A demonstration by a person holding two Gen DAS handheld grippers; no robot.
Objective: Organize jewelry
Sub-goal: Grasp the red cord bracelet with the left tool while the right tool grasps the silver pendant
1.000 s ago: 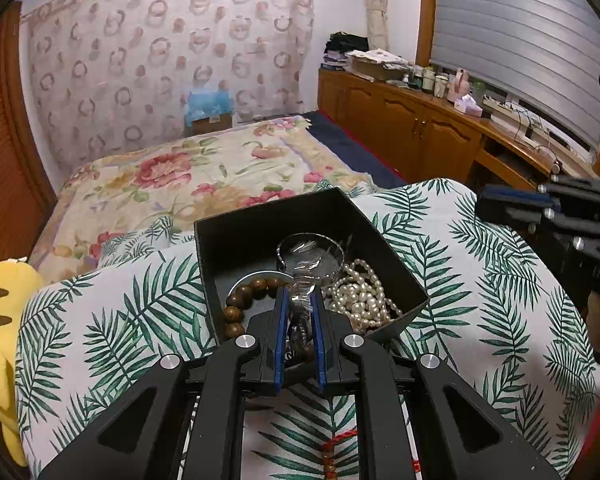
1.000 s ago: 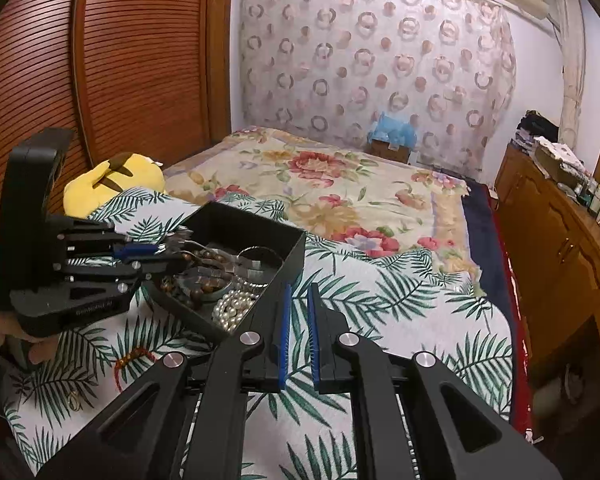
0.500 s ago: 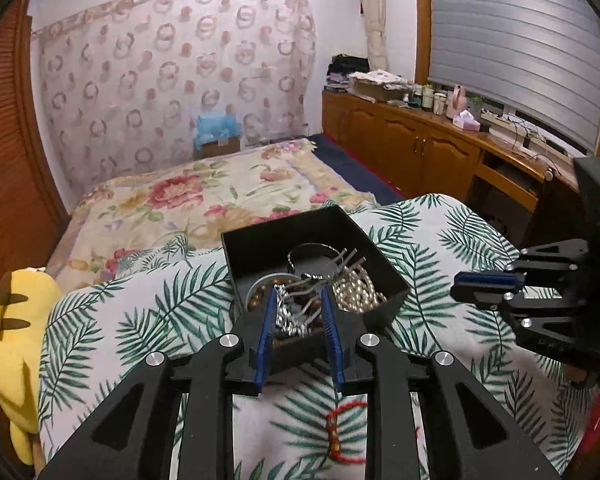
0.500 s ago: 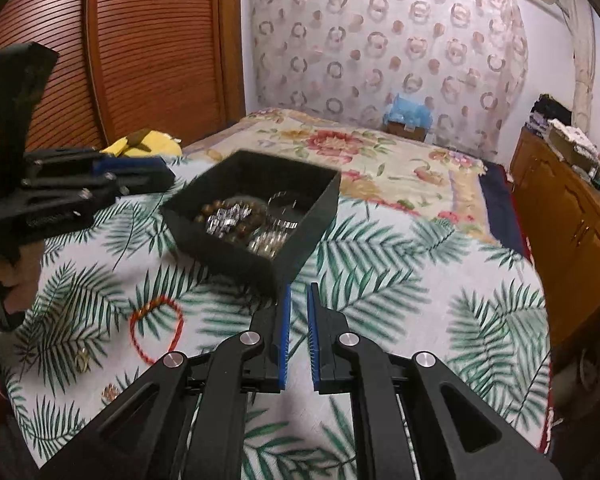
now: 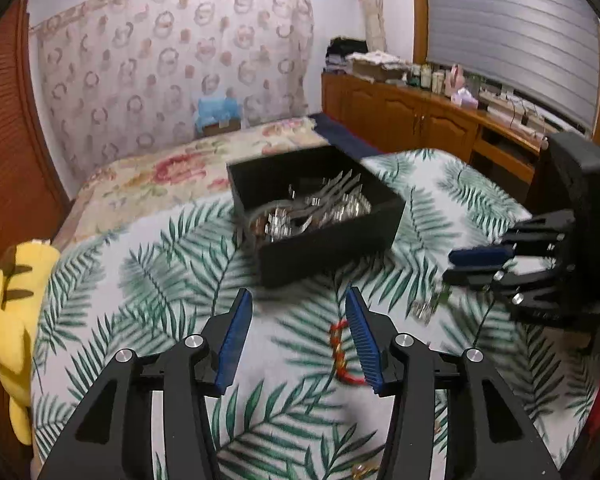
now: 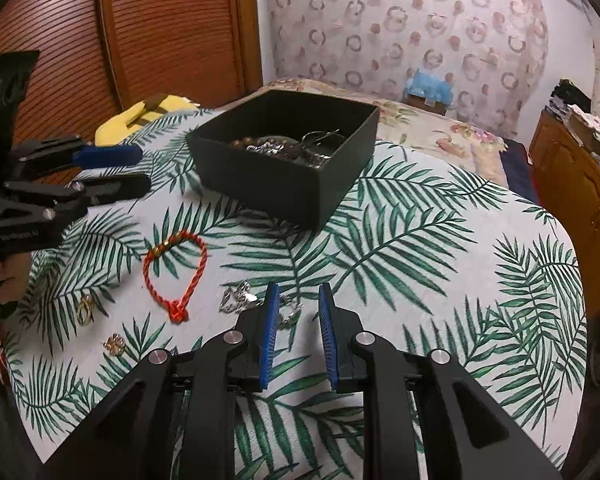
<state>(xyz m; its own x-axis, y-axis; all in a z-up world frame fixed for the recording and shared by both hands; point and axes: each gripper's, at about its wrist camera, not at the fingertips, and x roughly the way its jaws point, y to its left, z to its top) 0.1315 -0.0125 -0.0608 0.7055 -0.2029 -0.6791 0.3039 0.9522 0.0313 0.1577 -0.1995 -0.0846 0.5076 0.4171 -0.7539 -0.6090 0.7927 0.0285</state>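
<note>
A home bedroom. Bed point(image 5: 172, 176) under a floral cover, beside louvred wooden wardrobe doors point(image 6: 172, 28). Ring-patterned curtain point(image 5: 172, 76) behind it. Low wooden cabinets point(image 5: 400, 116) along the window wall, topped with bottles, papers and folded clothes. Slatted blind point(image 5: 512, 36) above. Yellow plush toy point(image 5: 16, 312) by the leaf-print cloth point(image 6: 420, 240).

The small lettering on the left tool point(image 6: 112, 170) is too blurred to read.
</note>
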